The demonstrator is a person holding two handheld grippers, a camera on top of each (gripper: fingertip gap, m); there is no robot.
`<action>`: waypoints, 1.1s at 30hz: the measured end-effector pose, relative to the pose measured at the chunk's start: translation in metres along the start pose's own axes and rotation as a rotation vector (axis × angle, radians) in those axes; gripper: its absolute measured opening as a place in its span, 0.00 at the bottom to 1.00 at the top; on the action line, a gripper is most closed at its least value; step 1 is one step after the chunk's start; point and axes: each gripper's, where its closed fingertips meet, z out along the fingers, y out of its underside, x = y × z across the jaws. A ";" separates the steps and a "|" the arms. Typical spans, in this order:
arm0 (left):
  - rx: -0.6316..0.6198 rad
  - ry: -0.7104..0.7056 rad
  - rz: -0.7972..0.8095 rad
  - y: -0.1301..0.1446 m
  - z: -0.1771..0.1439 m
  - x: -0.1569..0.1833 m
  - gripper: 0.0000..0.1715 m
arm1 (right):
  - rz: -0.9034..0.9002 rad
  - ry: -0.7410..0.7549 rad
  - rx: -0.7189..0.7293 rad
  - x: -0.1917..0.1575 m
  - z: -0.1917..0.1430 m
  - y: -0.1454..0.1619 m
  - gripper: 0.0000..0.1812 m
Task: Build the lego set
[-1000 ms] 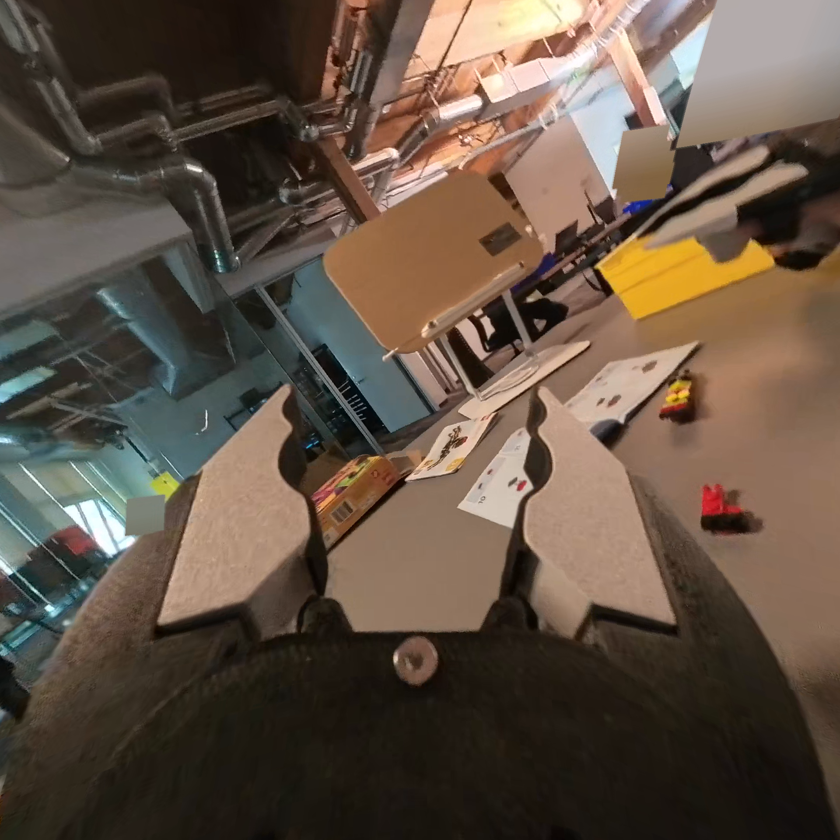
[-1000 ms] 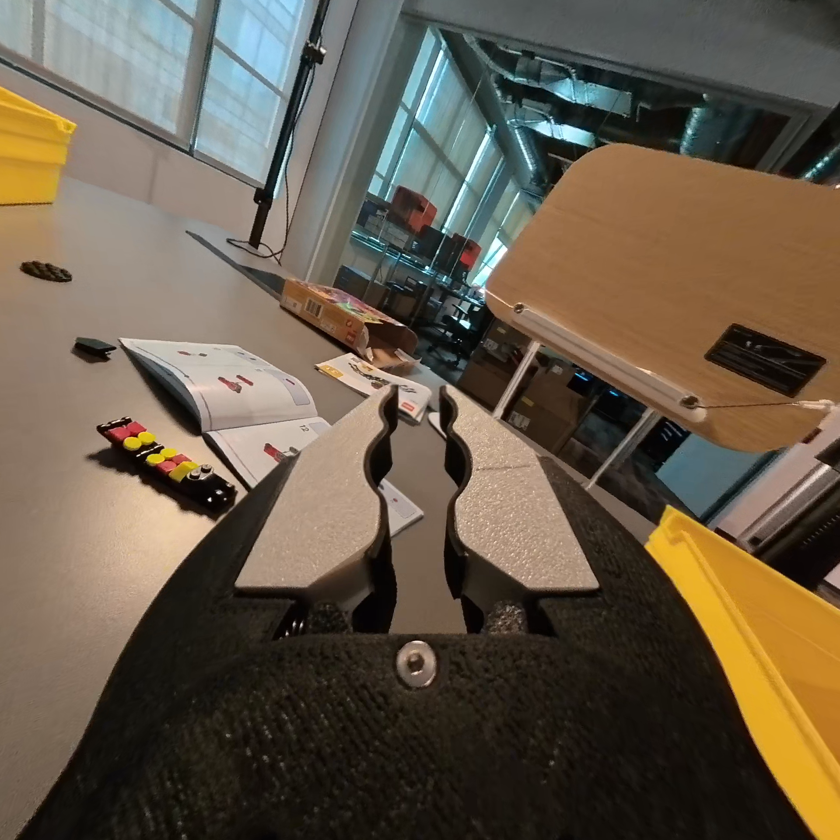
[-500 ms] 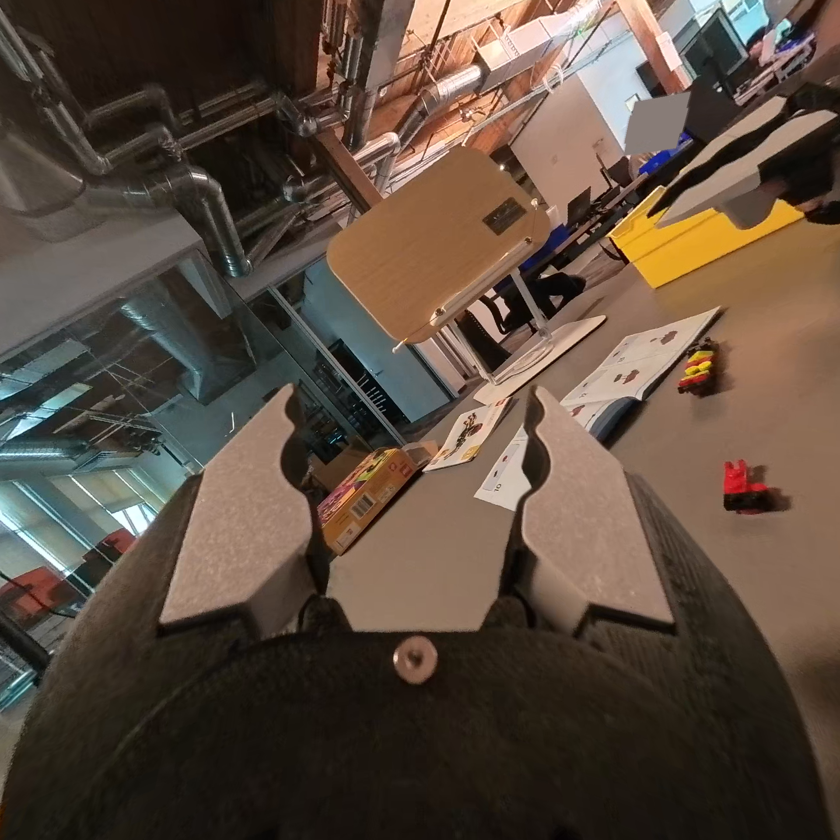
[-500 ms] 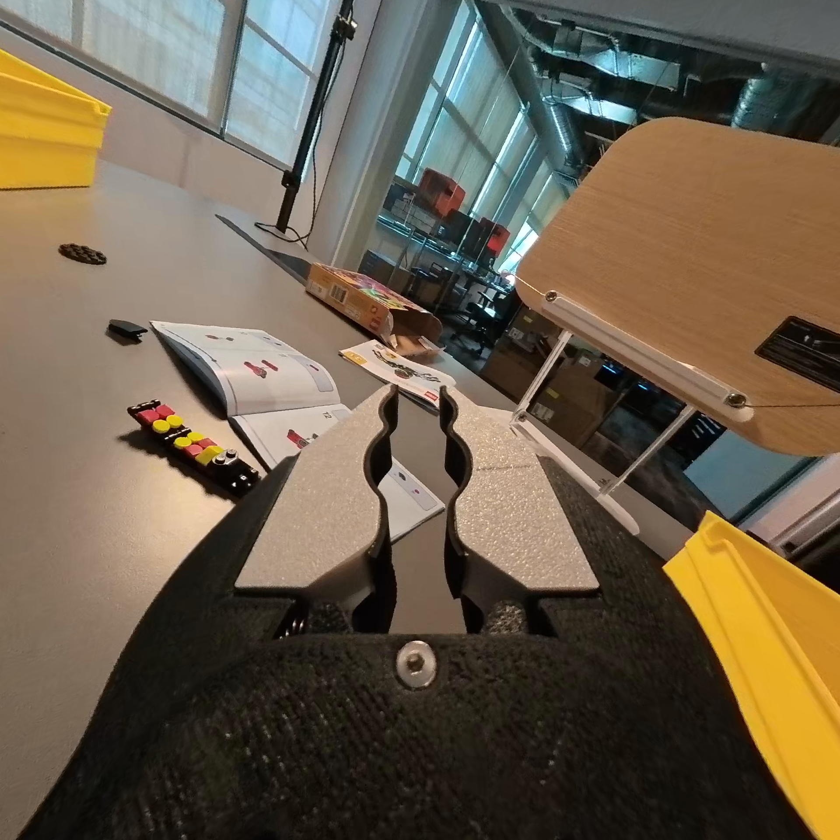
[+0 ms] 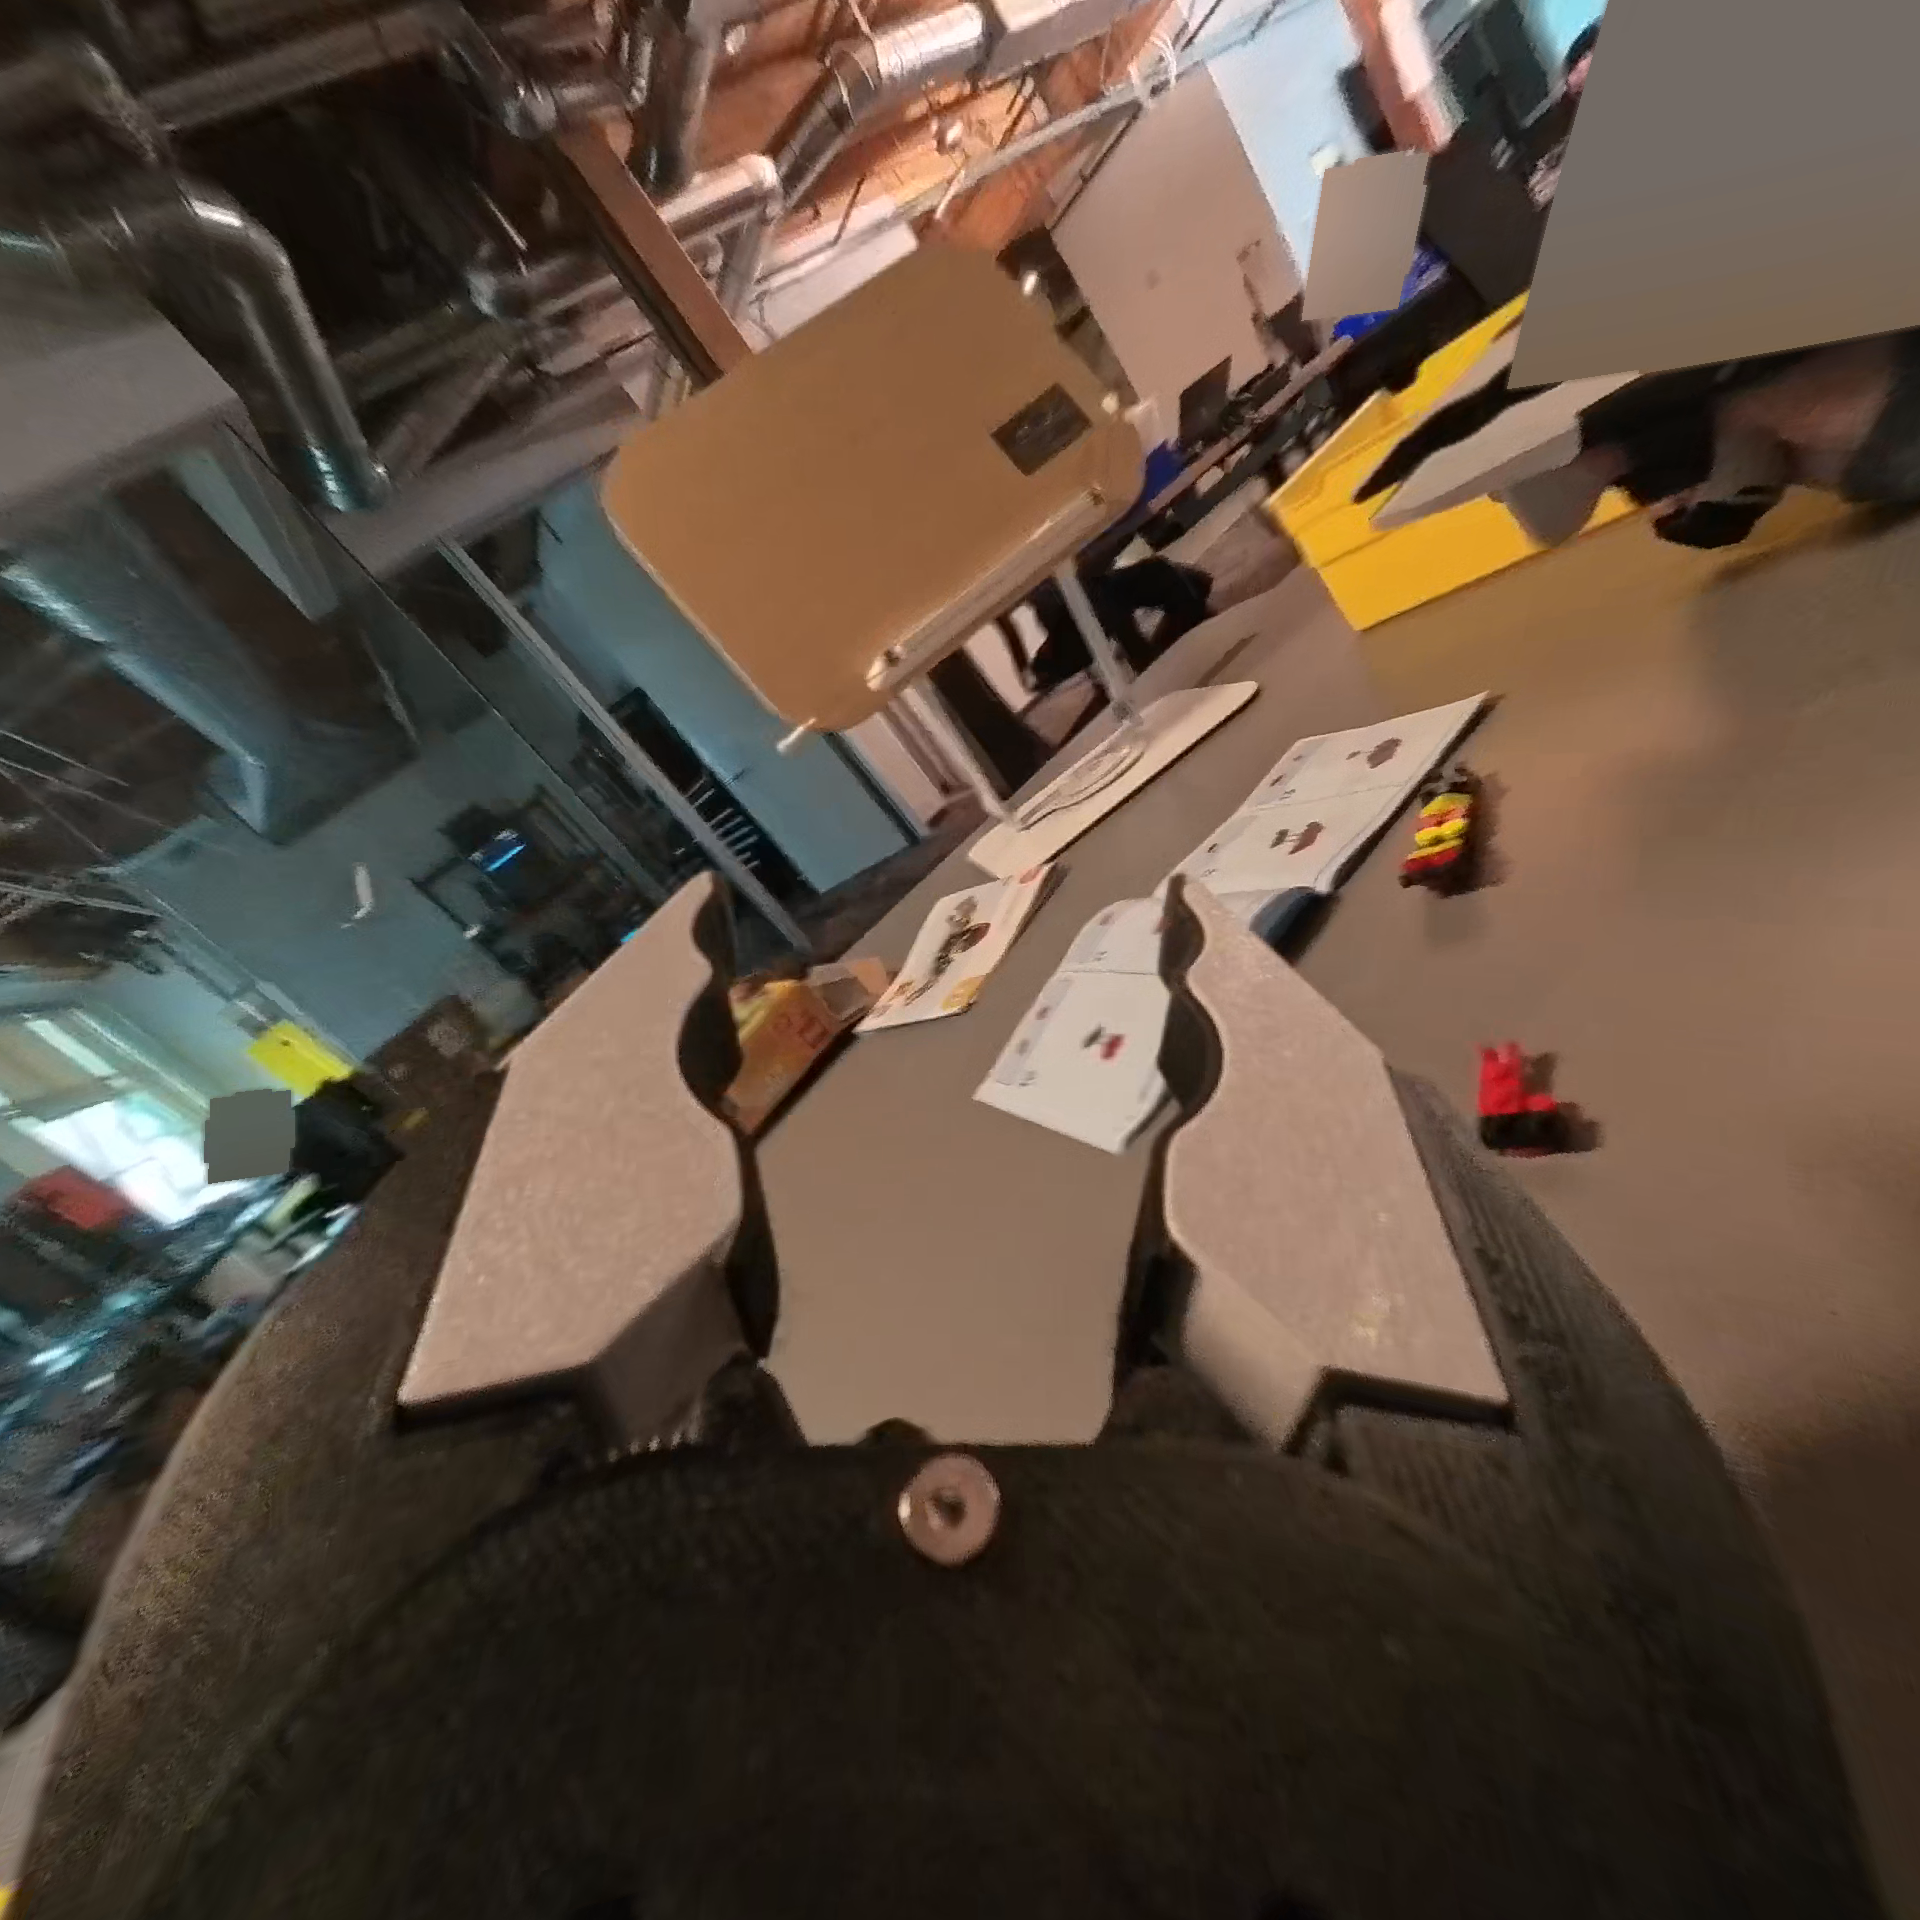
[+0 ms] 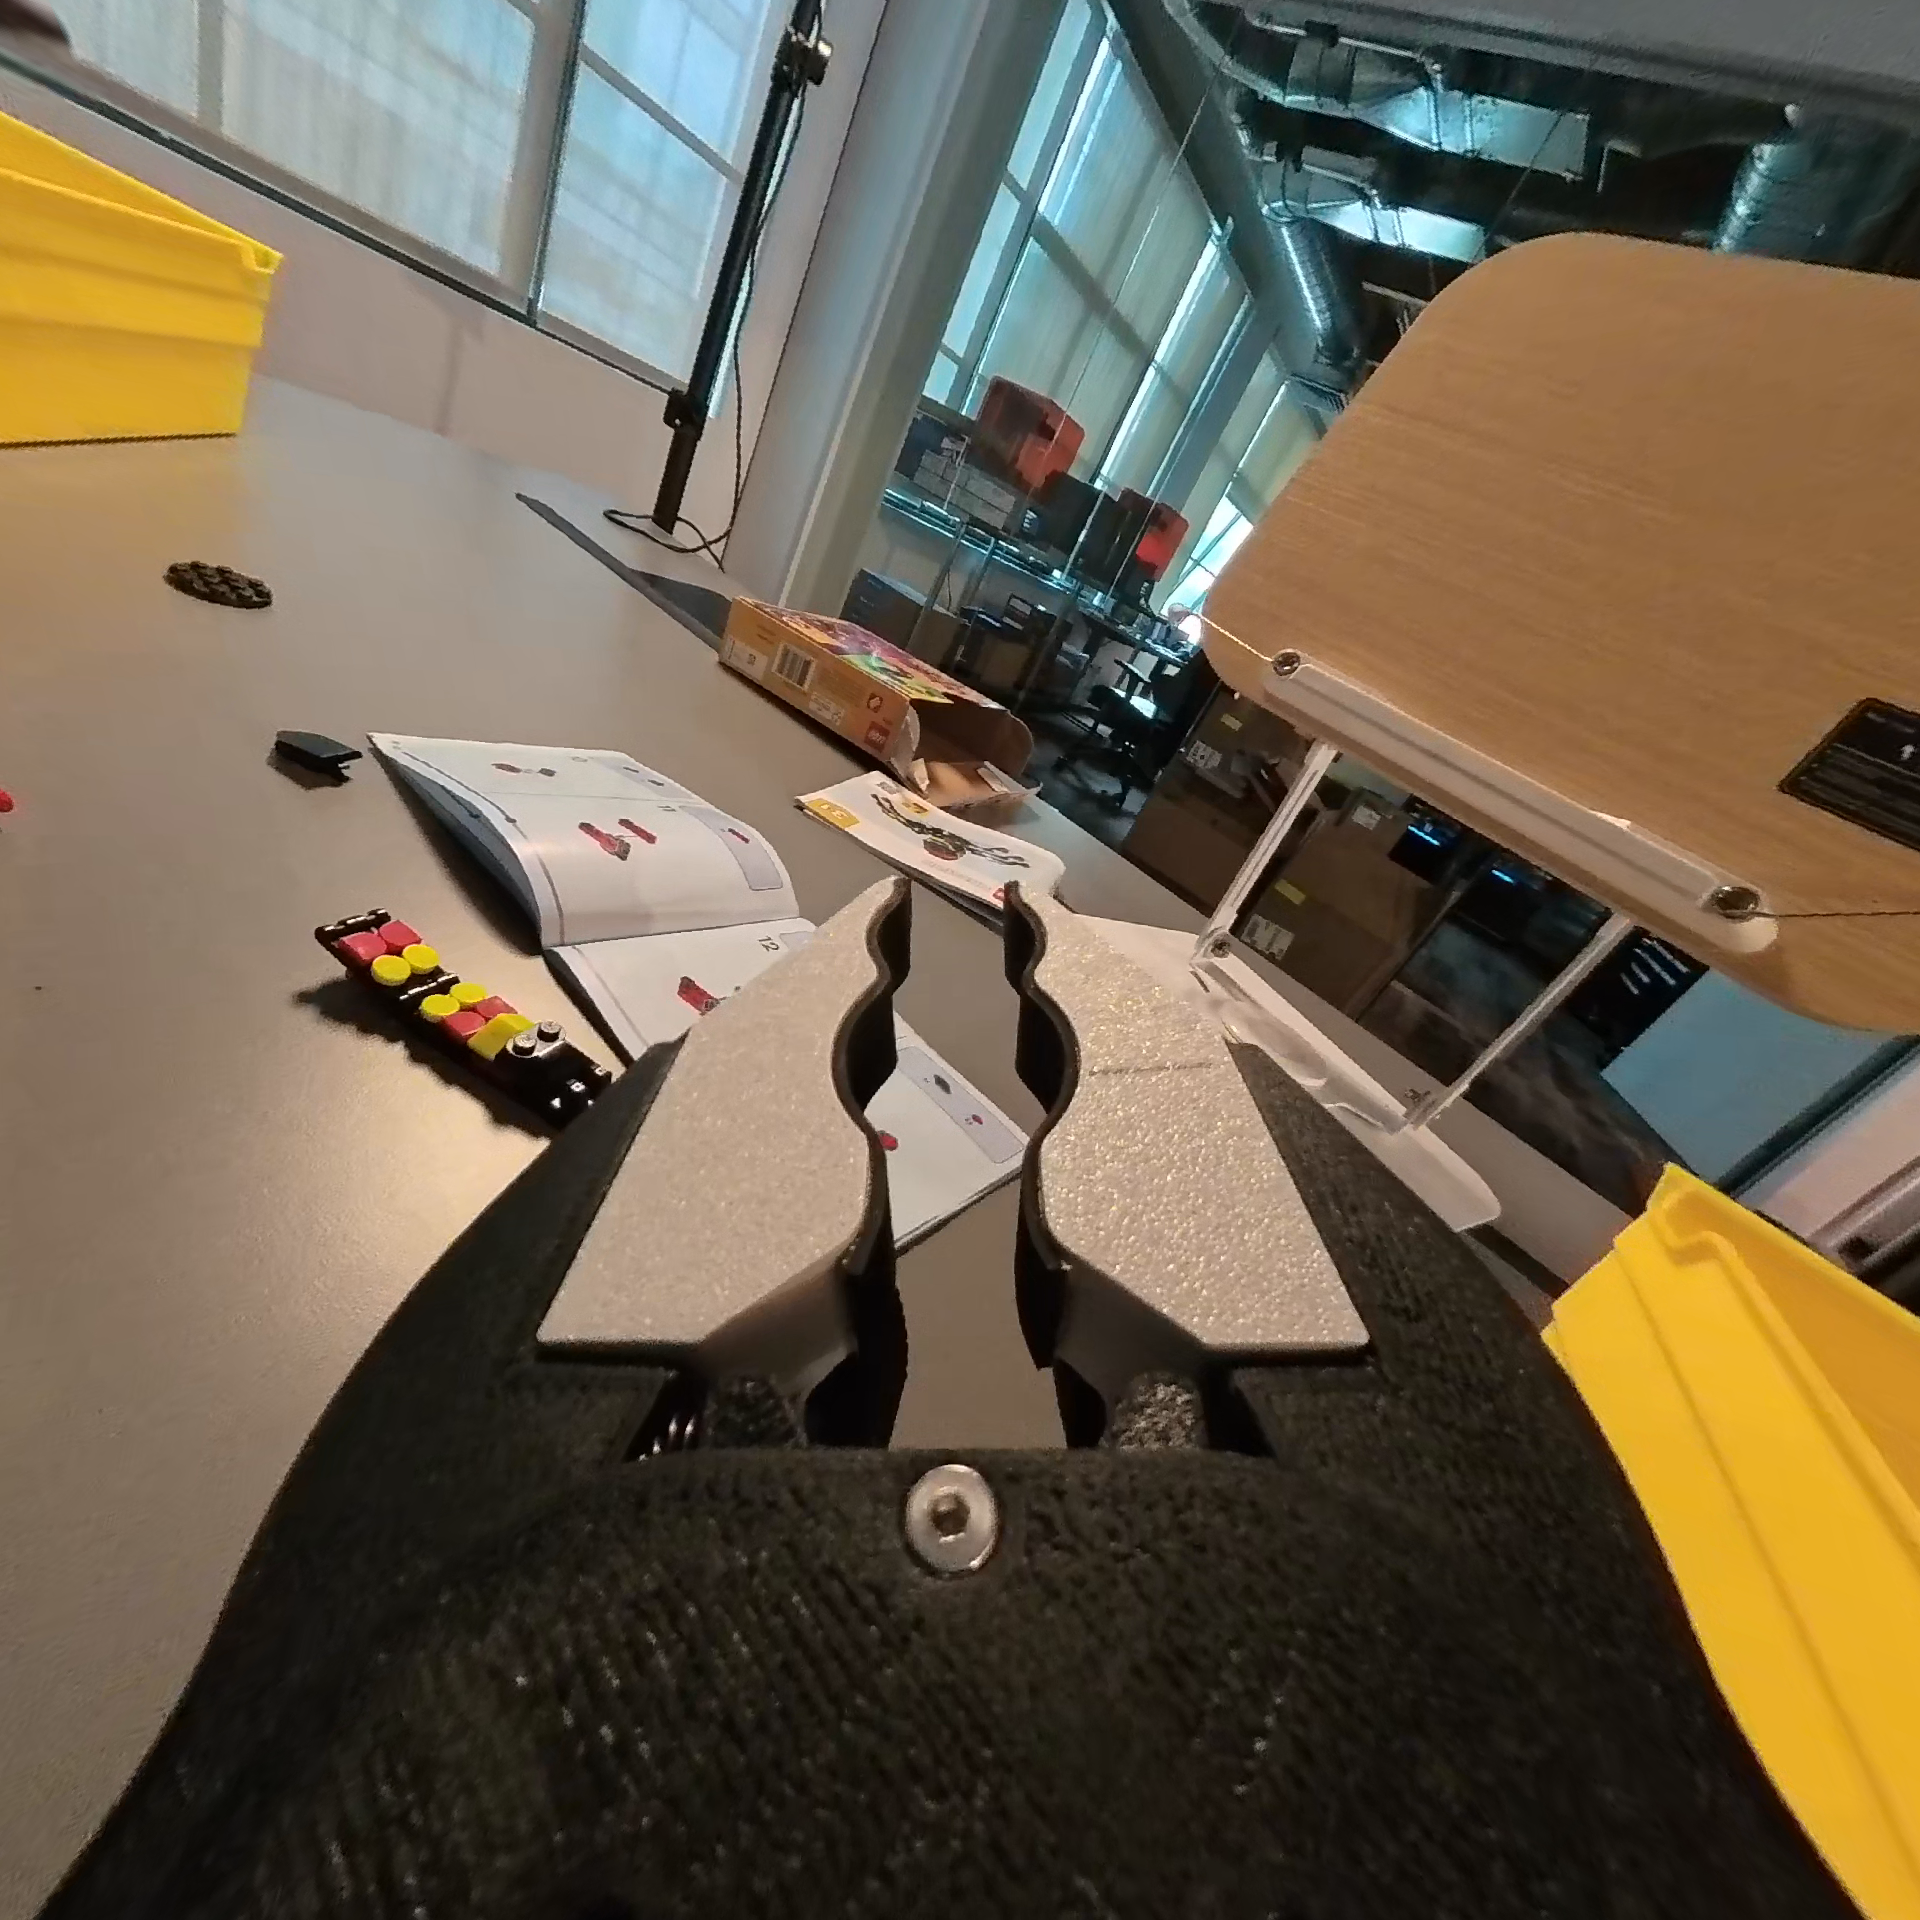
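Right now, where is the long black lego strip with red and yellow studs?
The lego strip lies flat on the grey table, left in the right wrist view, just beside the open instruction booklet.

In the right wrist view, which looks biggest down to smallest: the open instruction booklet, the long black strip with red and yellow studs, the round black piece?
1. open instruction booklet
2. long black strip
3. round black piece, though it lies farthest from the camera, so its true size is unsure.
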 end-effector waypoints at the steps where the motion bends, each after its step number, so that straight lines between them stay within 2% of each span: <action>1: -0.042 -0.041 0.040 -0.005 -0.003 -0.012 0.47 | -0.002 0.002 -0.002 0.000 0.000 0.001 0.08; 4: -0.155 -0.247 0.076 -0.030 -0.035 -0.066 0.39 | -0.005 0.002 -0.007 0.000 -0.001 0.002 0.09; 7: -0.218 -0.409 -0.013 -0.045 -0.086 -0.127 0.35 | -0.002 0.001 -0.008 0.000 0.000 0.002 0.09; 10: -0.391 -0.533 -0.107 -0.030 -0.141 -0.192 0.35 | 0.007 -0.004 -0.010 -0.001 0.001 0.003 0.09; 13: -0.580 -0.566 -0.338 0.010 -0.182 -0.231 0.37 | 0.021 -0.004 -0.013 0.000 0.001 0.004 0.09; 15: -0.691 -0.500 -0.522 0.041 -0.192 -0.236 0.38 | 0.030 -0.005 -0.014 0.001 0.001 0.004 0.09; 16: -0.708 -0.481 -0.559 0.052 -0.193 -0.241 0.37 | 0.031 -0.005 -0.014 0.001 0.001 0.004 0.09; 18: -0.741 -0.454 -0.541 0.070 -0.193 -0.249 0.31 | 0.027 -0.004 -0.016 0.001 0.001 0.005 0.09; 20: -0.880 -0.411 -0.553 0.096 -0.195 -0.245 0.30 | 0.019 0.000 -0.020 0.001 0.001 0.005 0.08; 24: -1.217 -0.266 -0.674 0.150 -0.205 -0.215 0.29 | 0.004 0.000 -0.022 0.000 0.001 0.005 0.08; 29: -1.646 -0.075 -0.894 0.194 -0.242 -0.160 0.18 | -0.015 -0.008 -0.021 -0.003 0.001 0.003 0.08; 31: -1.751 -0.031 -0.942 0.203 -0.254 -0.148 0.10 | -0.022 -0.013 -0.018 -0.004 0.001 0.003 0.08; 33: -1.803 -0.045 -0.955 0.210 -0.260 -0.146 0.10 | -0.026 -0.019 -0.017 -0.006 0.001 0.002 0.08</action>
